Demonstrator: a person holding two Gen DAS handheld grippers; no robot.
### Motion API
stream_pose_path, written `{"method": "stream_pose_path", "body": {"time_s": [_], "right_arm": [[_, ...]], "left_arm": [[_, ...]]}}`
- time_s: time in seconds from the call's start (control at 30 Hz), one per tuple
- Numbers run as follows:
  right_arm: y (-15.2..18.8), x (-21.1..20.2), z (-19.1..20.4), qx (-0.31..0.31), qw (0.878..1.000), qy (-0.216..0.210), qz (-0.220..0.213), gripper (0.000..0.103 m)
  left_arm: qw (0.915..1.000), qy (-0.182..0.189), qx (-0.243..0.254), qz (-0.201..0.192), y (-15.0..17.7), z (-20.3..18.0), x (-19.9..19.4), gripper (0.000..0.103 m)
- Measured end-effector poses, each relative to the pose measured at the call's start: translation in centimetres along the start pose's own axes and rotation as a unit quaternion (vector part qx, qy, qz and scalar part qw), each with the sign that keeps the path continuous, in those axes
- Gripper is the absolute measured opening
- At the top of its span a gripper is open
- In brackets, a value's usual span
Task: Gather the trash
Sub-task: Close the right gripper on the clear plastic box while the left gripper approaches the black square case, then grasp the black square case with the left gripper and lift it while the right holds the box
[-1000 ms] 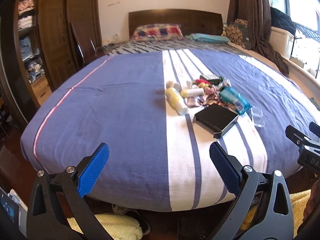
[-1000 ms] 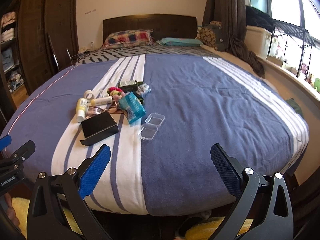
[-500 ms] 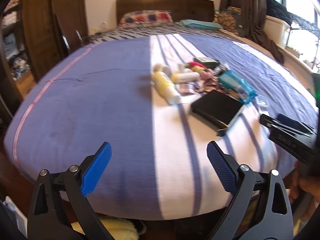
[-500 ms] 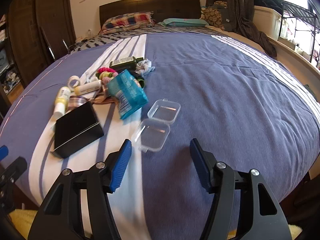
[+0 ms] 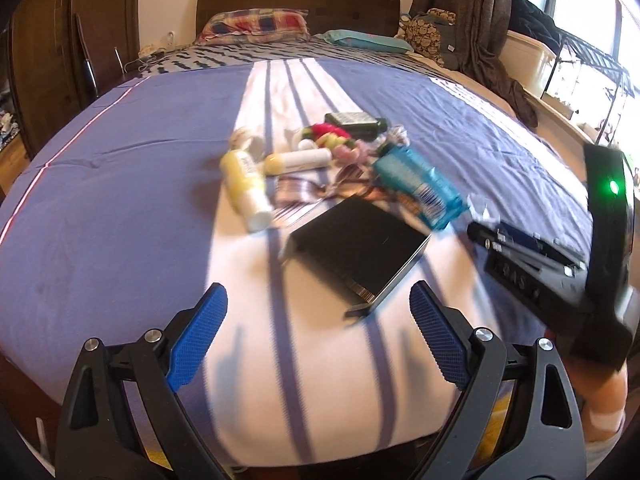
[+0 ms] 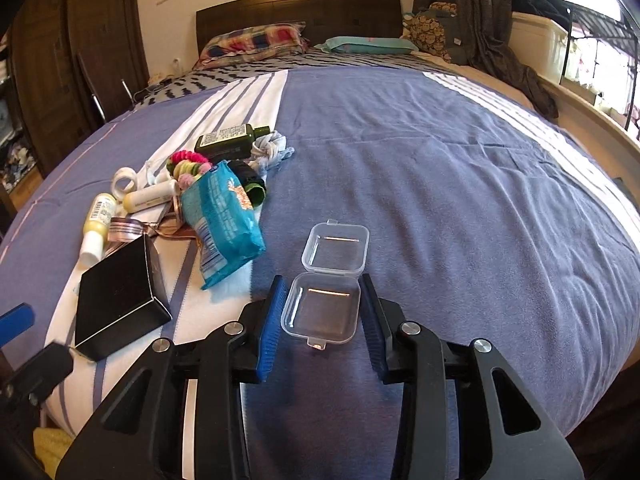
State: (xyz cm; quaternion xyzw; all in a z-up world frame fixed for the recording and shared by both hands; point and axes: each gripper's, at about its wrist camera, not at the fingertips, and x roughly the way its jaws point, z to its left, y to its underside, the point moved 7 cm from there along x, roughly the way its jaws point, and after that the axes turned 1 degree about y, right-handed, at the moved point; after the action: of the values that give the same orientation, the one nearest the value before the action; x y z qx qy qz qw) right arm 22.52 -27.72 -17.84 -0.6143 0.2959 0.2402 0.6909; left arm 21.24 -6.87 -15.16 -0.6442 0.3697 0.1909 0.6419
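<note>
The first pickup is under way: the right tongs (image 6: 320, 312), just been closing, straddle the clear hinged plastic case (image 6: 320, 306) lying open on the blue bedspread (image 6: 460, 184), not visibly pinching it; the left tongs (image 5: 318, 334) hang spread near the black box (image 5: 360, 250).

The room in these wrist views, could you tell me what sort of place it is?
Most likely a bedroom: a wide bed under a blue striped cover, pillows against a dark wooden headboard.

Daylight from window (image 5: 624, 40) at right; left view motion-blurred; fisheye-bent edges.
</note>
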Motion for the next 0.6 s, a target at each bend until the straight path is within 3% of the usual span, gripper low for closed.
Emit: {"method": "stream_pose_path", "body": {"time_s": [0.37, 0.6], "right_arm": [[0.2, -0.8, -2.5, -0.005, 1.000, -0.007, -0.001, 0.037], [0.1, -0.8, -2.9, -0.009, 1.000, -0.017, -0.003, 0.037]], "left_arm": [[0.9990, -0.017, -0.028, 0.029, -2.1, -3.6, 4.0, 0.087], [0.9963, -0.046, -0.050, 0.053, -1.7, -3.0, 6.5, 0.086]]}}
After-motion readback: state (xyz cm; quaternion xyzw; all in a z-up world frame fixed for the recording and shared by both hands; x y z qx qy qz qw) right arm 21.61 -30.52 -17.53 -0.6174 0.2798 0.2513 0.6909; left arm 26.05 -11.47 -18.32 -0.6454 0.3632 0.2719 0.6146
